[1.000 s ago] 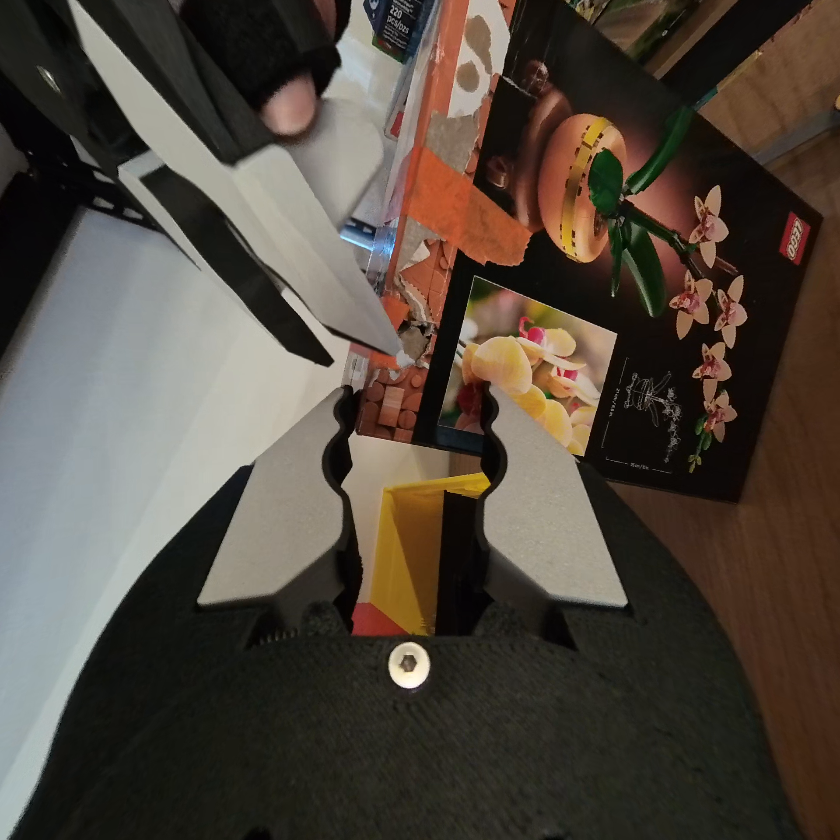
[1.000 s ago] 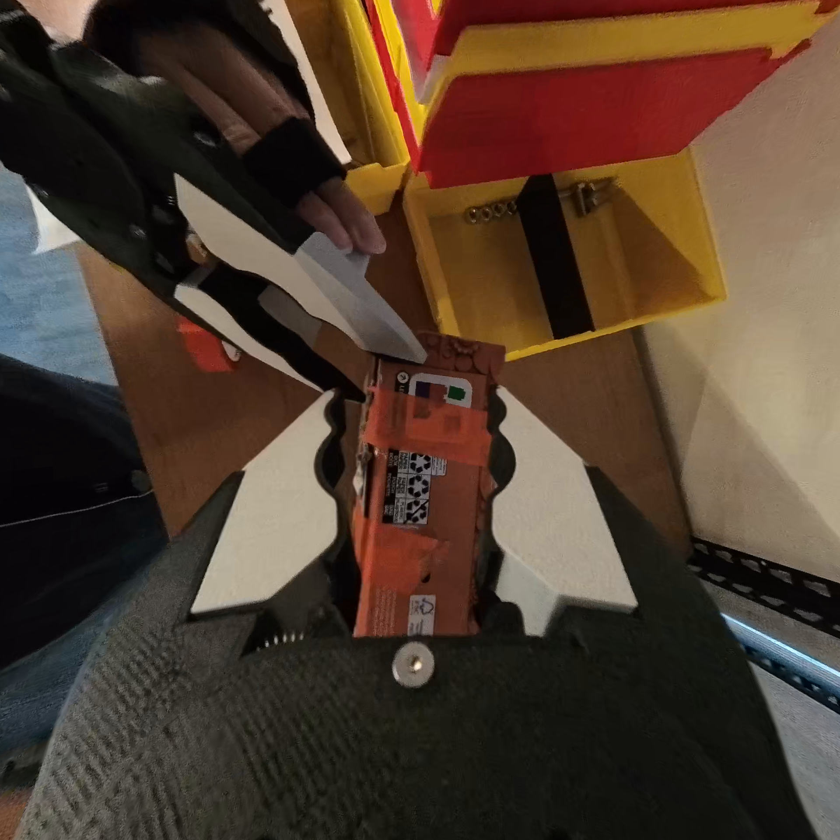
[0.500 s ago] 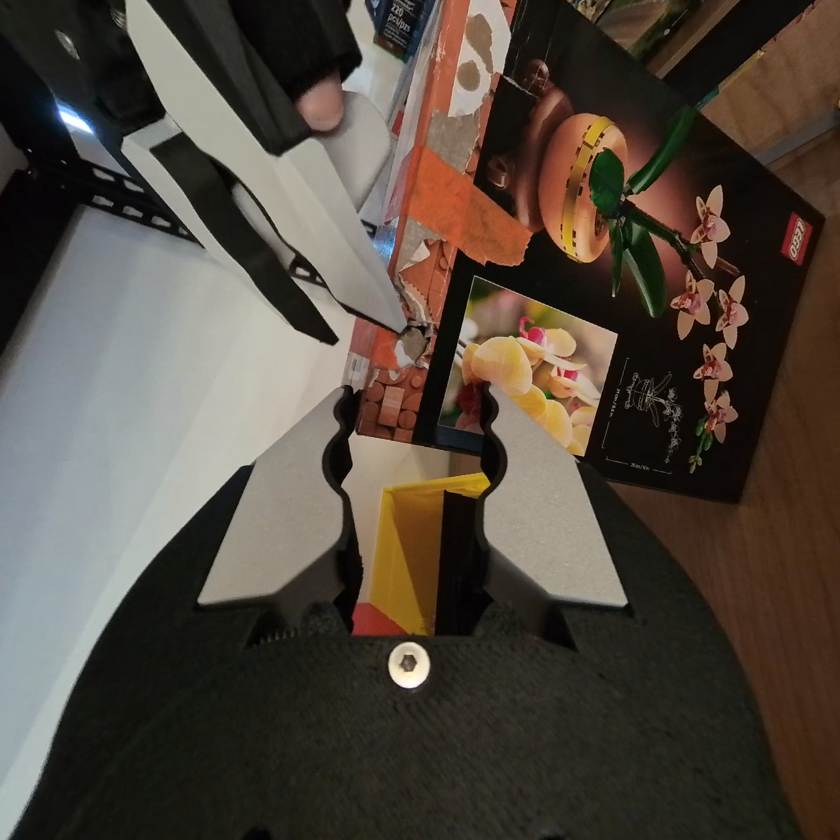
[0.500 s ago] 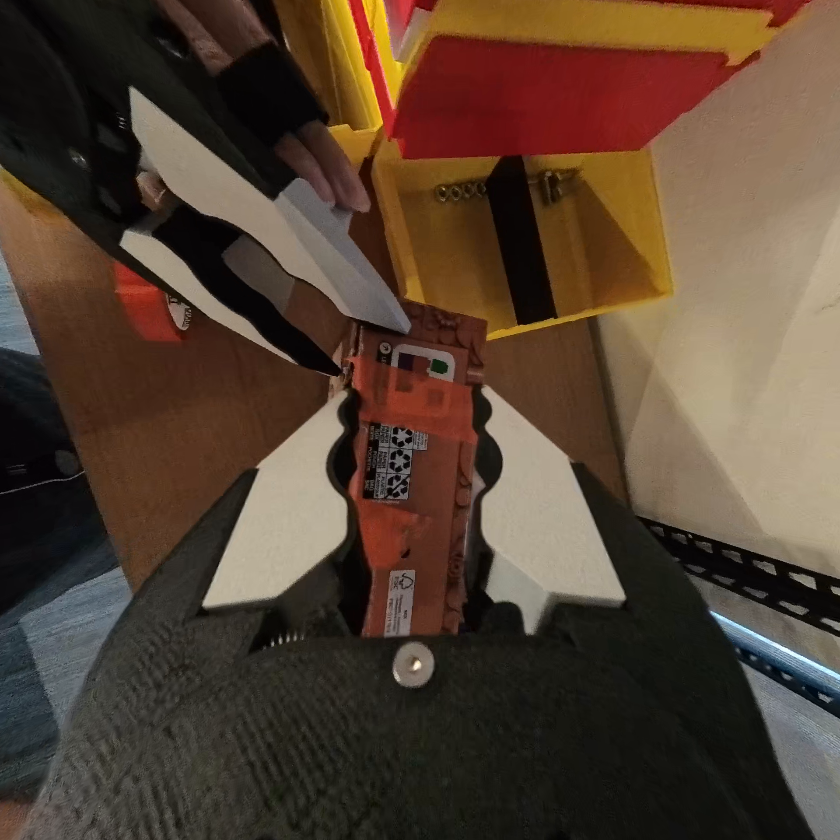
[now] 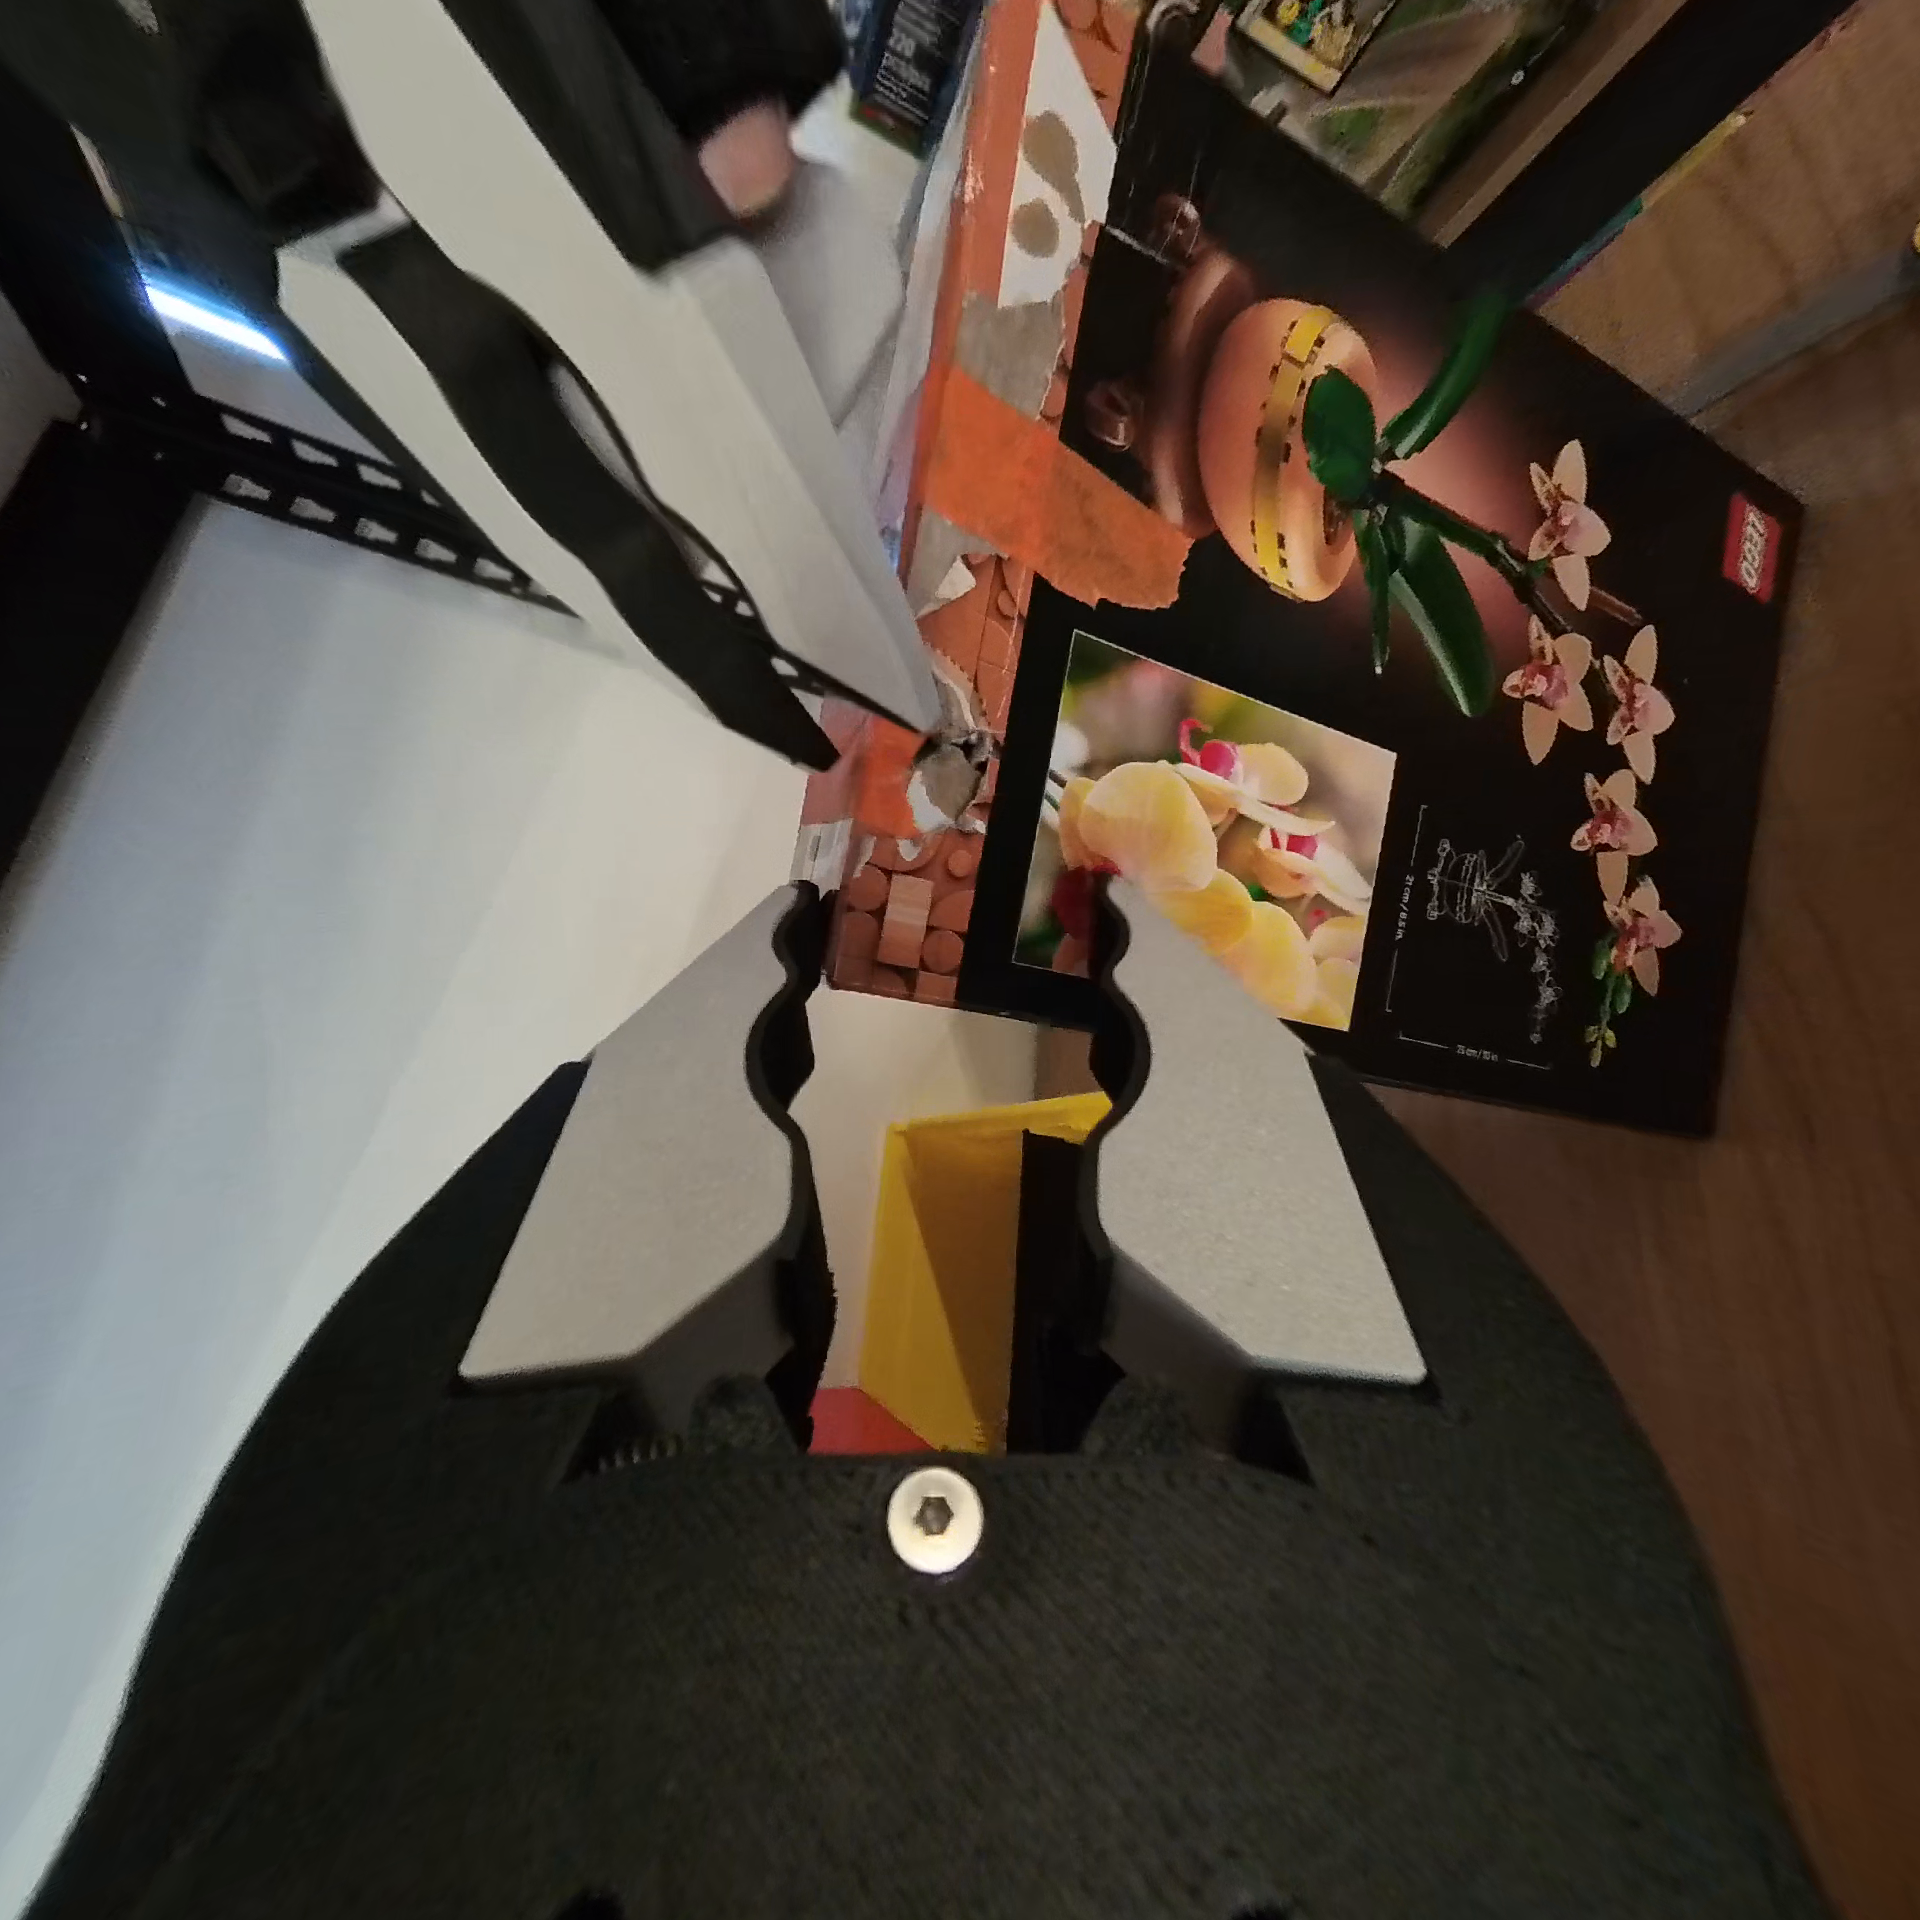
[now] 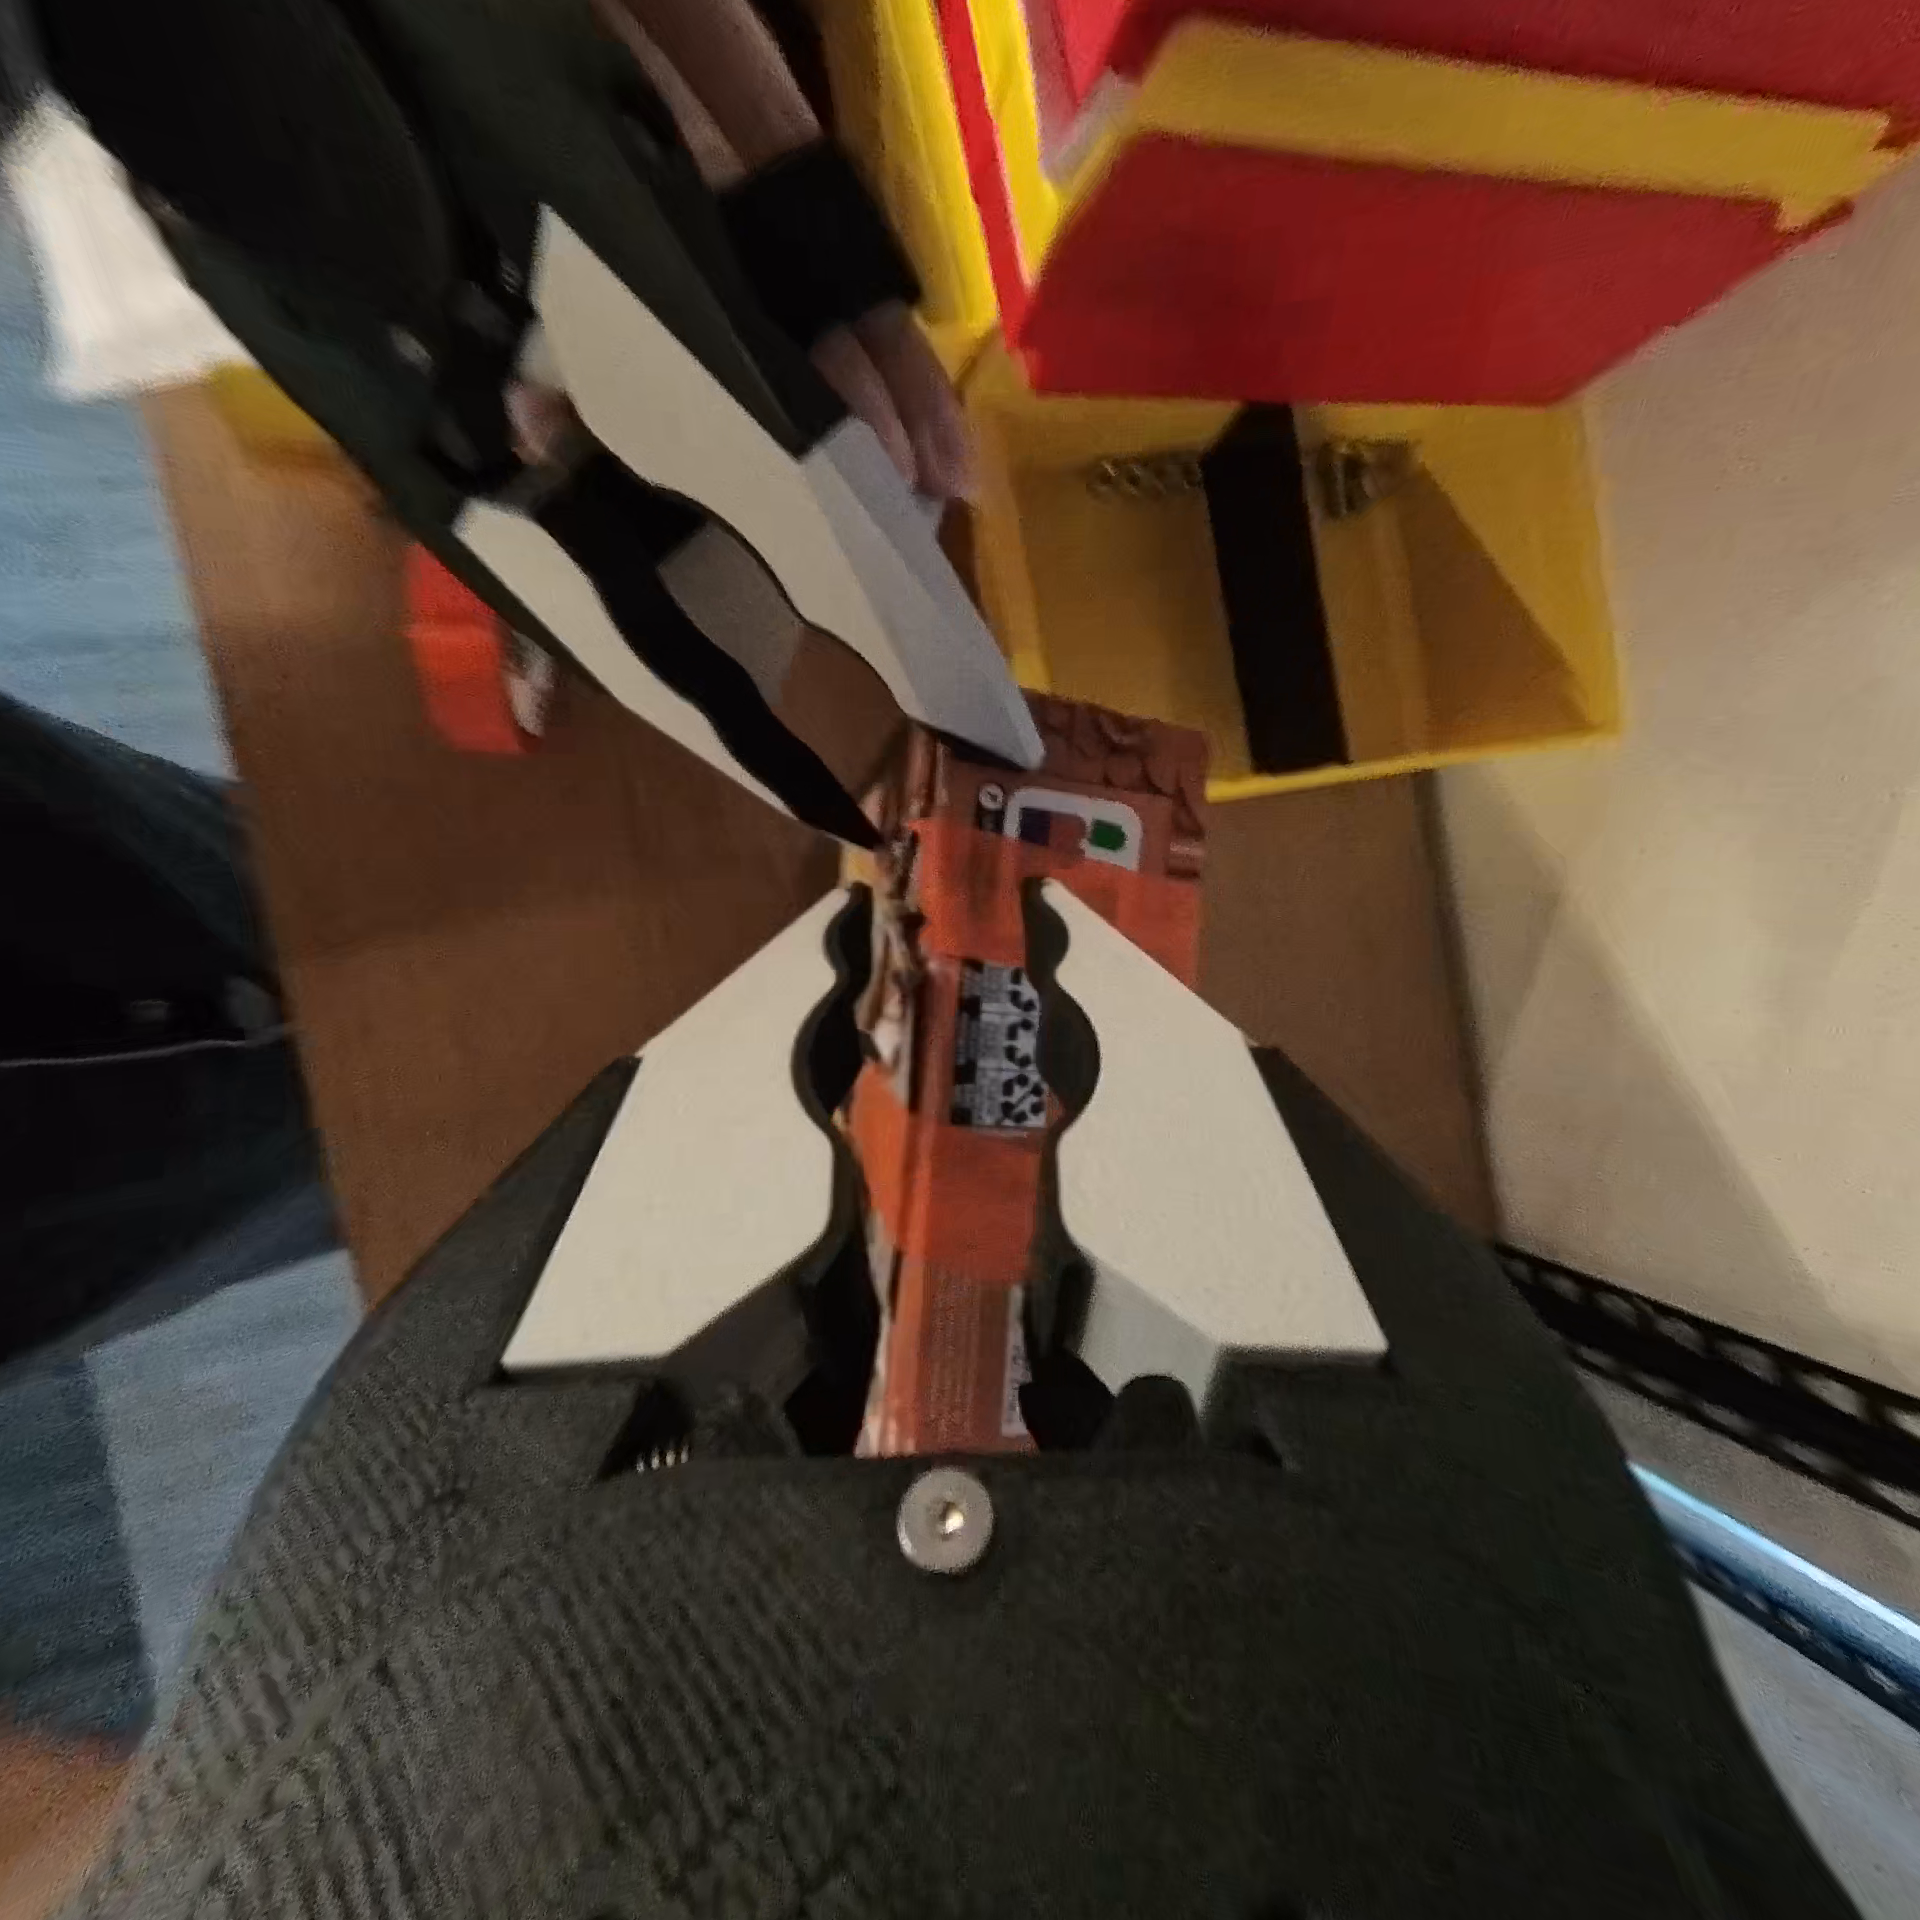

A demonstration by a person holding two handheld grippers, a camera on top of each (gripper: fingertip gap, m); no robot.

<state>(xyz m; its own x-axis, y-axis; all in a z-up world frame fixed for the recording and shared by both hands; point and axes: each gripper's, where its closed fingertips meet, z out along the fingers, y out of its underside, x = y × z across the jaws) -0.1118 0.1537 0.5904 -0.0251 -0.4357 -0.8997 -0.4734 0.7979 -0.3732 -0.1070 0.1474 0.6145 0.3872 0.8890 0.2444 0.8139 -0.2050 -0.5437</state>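
Note:
A black toy box (image 5: 1351, 623) with an orchid picture has an orange-brown side patched with orange tape. My left gripper (image 5: 953, 899) is shut across the box's end corner, one finger on each broad face. It also shows in the right wrist view (image 6: 940, 792), held by a hand in a black fingerless glove. My right gripper (image 6: 945, 899) has narrow jaws over the taped side of the box (image 6: 1174, 790). In the left wrist view, the right gripper's tips (image 5: 873, 746) pinch at a torn spot on that side.
An open yellow bin (image 6: 1455, 623) with a black divider and small screws stands past the box. Red and yellow bins (image 6: 1351, 260) are stacked above it. An orange tape roll (image 6: 457, 665) lies on the wooden table (image 6: 520, 935). A white wall (image 6: 1662, 831) is on the right. The tips of both grippers are at nearly the same place. The orange tape roll (image 6: 457, 665) sits 20 cm or so from the ends of my left fingers.
My right gripper let go of the box's full width, narrowed its jaws and moved up the taped side to the torn spot. My left gripper kept its hold.

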